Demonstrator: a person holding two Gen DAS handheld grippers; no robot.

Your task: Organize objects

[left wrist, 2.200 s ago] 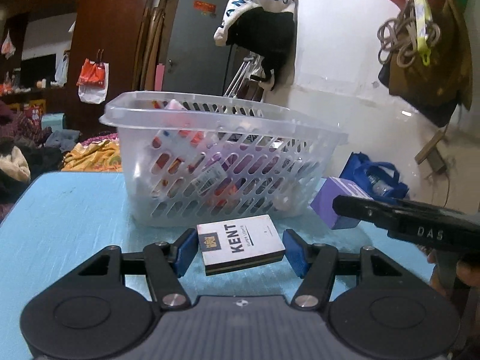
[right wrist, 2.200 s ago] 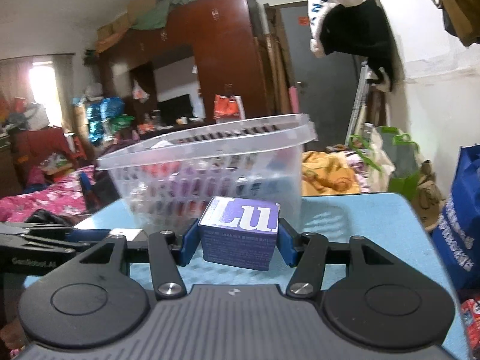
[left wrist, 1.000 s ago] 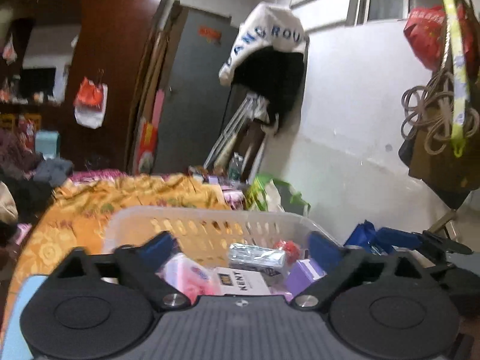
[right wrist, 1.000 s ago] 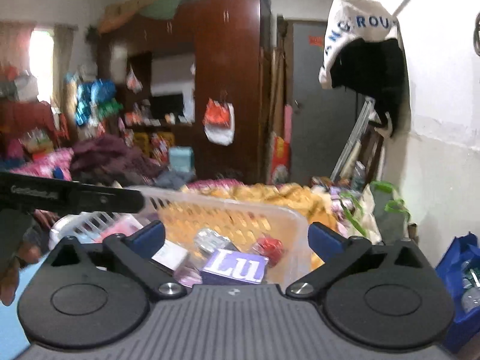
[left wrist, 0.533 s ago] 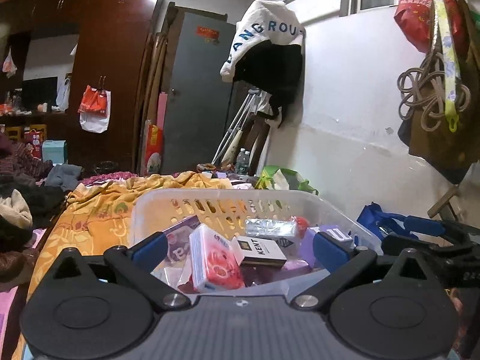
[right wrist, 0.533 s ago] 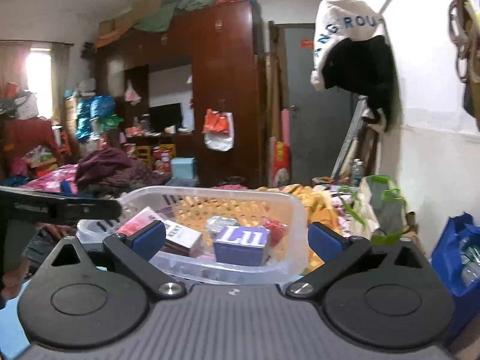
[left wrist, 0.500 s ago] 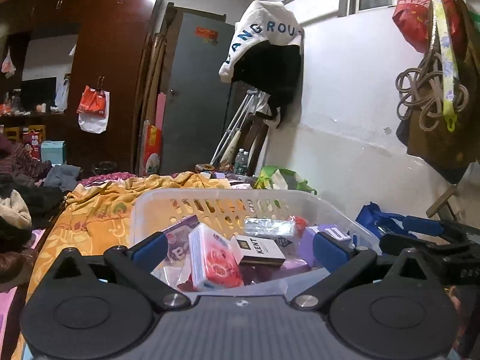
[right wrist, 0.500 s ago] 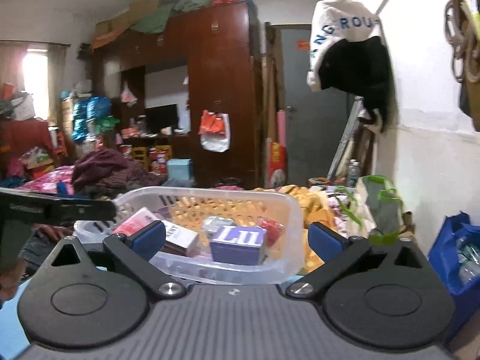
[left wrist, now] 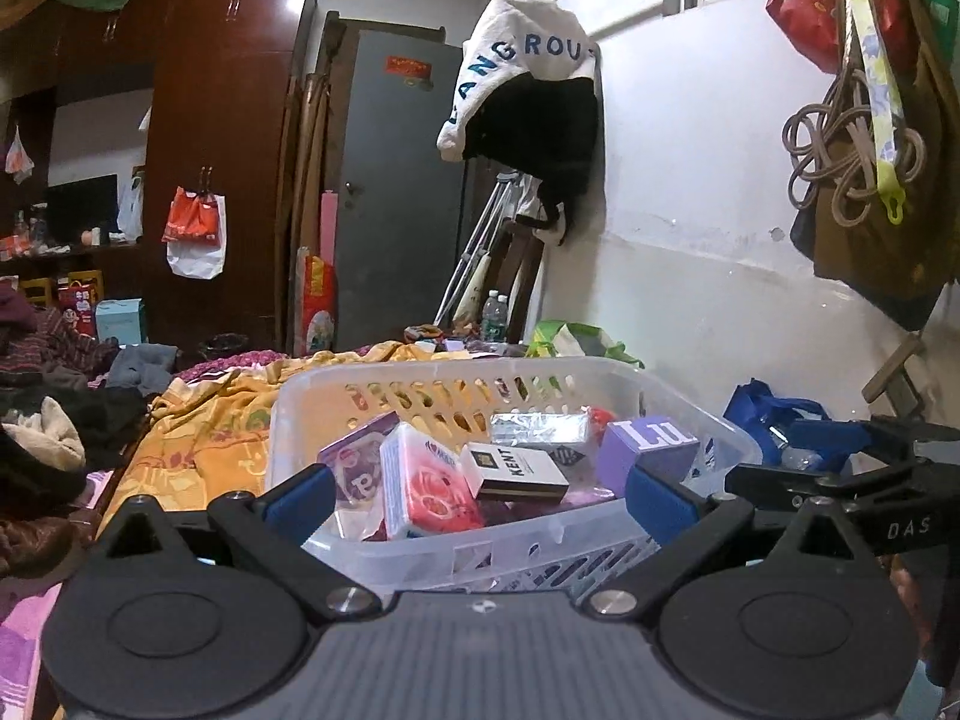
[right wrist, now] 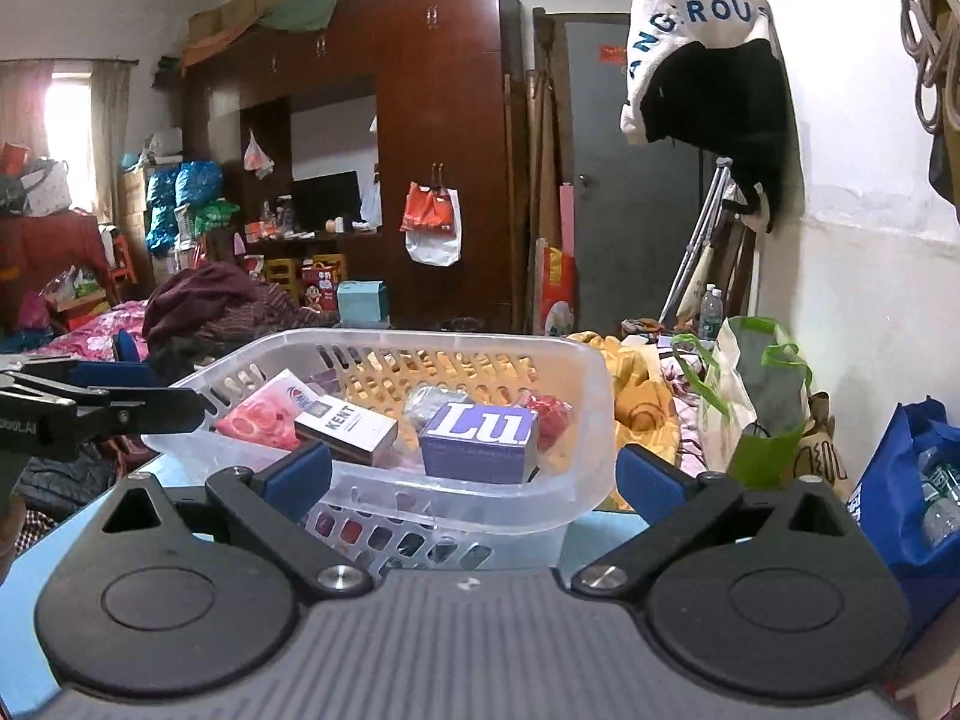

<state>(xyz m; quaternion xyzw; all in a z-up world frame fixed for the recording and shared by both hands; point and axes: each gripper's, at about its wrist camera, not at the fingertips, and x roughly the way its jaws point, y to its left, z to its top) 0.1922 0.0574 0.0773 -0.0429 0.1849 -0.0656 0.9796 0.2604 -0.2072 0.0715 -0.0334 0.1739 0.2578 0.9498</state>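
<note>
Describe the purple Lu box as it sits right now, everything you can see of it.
The purple Lu box is a small carton, cardboard by the look of it, with large white "Lu" lettering on its upper face and faint print on its front. It lies inside the clear slotted basket, atop other items, beside the Kent pack and in front of a silver packet. No gripper touches it.

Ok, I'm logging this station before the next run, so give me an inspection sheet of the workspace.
Surface: blue table under the basket.
Job's things: clear plastic basket holding the KENT pack, purple Lu box, pink tissue pack, silver packet.
Clutter: nothing seen on the visible tabletop.
Grippers: left gripper open, empty; right gripper open, empty.
Cables: coiled cord hanging on the wall.
Surroundings: wardrobe, crutches, blue bag, clothes piles.
</note>
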